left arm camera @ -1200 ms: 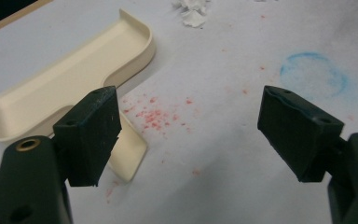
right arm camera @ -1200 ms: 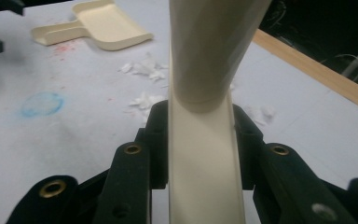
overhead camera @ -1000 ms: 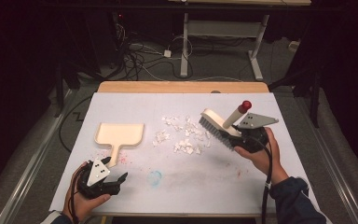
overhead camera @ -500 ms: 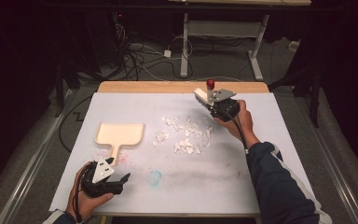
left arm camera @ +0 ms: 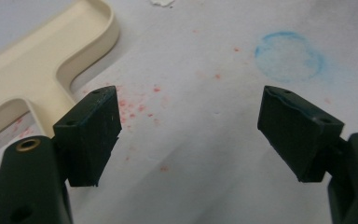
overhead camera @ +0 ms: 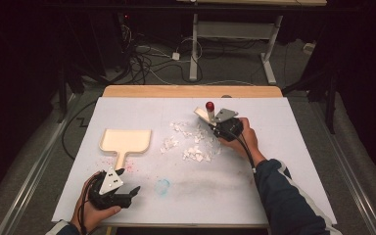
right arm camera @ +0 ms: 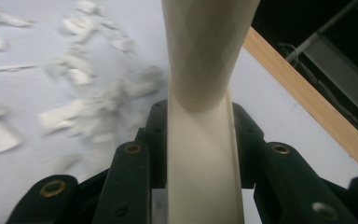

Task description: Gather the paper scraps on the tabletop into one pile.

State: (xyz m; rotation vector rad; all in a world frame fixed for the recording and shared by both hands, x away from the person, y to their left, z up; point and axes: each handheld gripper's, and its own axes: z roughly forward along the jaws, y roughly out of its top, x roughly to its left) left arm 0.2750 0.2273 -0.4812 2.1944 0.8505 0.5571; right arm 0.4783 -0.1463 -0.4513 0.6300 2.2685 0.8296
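At the right edge of the paper scraps (overhead camera: 191,142), I find my right gripper (overhead camera: 221,128) clamped on the cream handle of the brush (right arm camera: 203,88), whose red-tipped end points up and away. Near the table's front left corner, my left gripper (overhead camera: 127,193) rests with jaws wide apart, nothing between them. Just beyond it lies the cream dustpan (overhead camera: 125,141) on the white table cover (overhead camera: 284,161).
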